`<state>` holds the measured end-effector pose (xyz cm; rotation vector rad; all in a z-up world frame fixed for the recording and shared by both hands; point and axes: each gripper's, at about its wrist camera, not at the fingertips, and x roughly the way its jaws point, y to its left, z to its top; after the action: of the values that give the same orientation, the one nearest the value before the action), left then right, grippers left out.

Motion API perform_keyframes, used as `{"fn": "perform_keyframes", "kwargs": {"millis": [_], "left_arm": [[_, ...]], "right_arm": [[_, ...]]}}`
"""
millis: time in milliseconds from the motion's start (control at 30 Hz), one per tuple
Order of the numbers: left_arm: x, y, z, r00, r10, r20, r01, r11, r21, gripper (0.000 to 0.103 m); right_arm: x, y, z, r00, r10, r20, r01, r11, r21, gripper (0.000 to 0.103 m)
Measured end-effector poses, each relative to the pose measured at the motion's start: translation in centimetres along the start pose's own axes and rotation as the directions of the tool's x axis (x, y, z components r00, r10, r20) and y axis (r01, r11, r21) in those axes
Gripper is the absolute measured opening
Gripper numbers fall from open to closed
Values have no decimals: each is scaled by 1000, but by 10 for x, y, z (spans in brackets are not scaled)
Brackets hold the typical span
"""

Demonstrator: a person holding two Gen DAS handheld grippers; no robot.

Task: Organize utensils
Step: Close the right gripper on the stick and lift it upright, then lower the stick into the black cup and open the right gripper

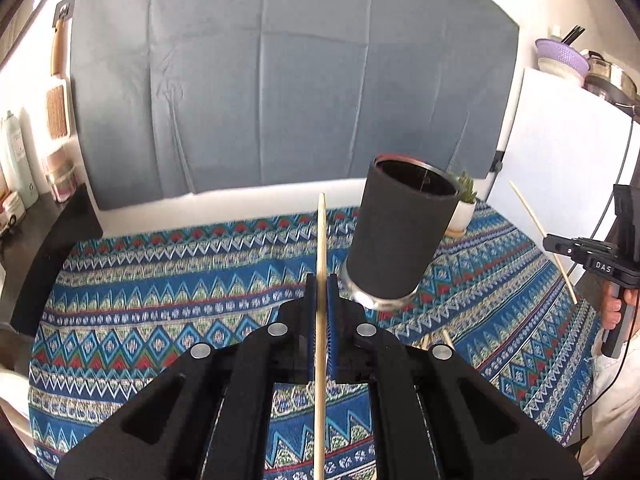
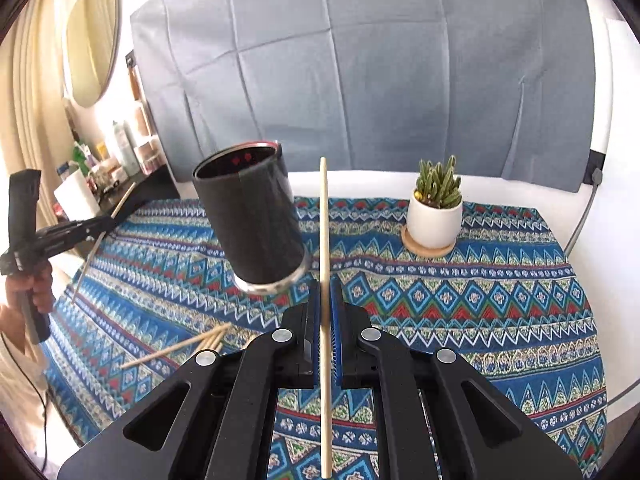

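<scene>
Bench [image 2: 500, 288] under patterned cloth. Black cup [image 2: 248, 220] stands upright mid-bench as the collecting holder, mouth open upward. Plant [image 2: 435, 208] right of cup, apart. Loose sticks [image 2: 188, 344] lie flat on the cloth near the cup's base, probably awaiting pickup.

Left tongs [image 1: 320, 292] clenched on a stick [image 1: 321, 248], just left of cup; long axis runs forward along the fingers, tip toward the backdrop.

Right tongs [image 2: 325, 296] clenched on a second stick [image 2: 325, 220], just right of cup, same lie. Both held clear of the cloth, likely for dropping in.

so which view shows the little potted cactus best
The right wrist view. There the potted cactus stands in full sight on its round wooden coaster, nothing in front of it. In the left wrist view only a sliver shows, mostly hidden behind the black cylindrical holder.
</scene>
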<state>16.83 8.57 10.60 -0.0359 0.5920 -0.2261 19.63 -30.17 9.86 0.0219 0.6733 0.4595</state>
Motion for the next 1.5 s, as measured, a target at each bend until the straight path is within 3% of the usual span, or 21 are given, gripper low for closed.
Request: {"fn": "perform_keyframes", "kwargs": {"millis": [100, 233, 400, 467, 800, 900, 967, 1000, 1100, 1233, 1500], "left_arm": [[-4, -6, 23, 996, -30, 81, 30, 1000, 2, 5], [3, -10, 46, 983, -91, 162, 96, 995, -24, 5], [17, -19, 62, 952, -194, 237, 200, 980, -3, 5], [22, -24, 69, 932, -232, 279, 238, 971, 13, 5], [42, -25, 107, 787, -381, 486, 419, 907, 34, 5], [52, -18, 107, 719, -414, 558, 479, 877, 33, 5], [54, -18, 100, 664, -410, 625, 485, 873, 57, 5], [55, -18, 97, 645, -397, 653, 471, 879, 69, 5], [65, -18, 93, 634, -362, 684, 457, 888, 47, 5], [81, -22, 88, 646, -345, 681, 444, 895, 32, 5], [106, -21, 76, 705, -355, 613, 431, 902, 28, 5]], "right_arm": [[-8, 6, 19, 996, 47, 80, -48, 999, 8, 5], [-12, 13, 38, 975, 138, 177, -145, 989, 26, 5], [1, 20, 63, 942, 230, 246, -251, 966, 57, 5], [6, 24, 73, 922, 267, 279, -294, 954, 58, 5], [45, 34, 116, 813, 361, 456, -437, 897, 68, 5], [59, 31, 122, 778, 374, 504, -471, 879, 76, 5], [67, 30, 123, 760, 358, 543, -474, 877, 85, 5], [71, 29, 122, 752, 345, 561, -472, 877, 93, 5], [87, 26, 120, 744, 317, 588, -465, 878, 114, 5], [105, 22, 114, 756, 280, 592, -437, 889, 138, 5], [128, 32, 103, 814, 223, 537, -320, 943, 93, 5]]}}
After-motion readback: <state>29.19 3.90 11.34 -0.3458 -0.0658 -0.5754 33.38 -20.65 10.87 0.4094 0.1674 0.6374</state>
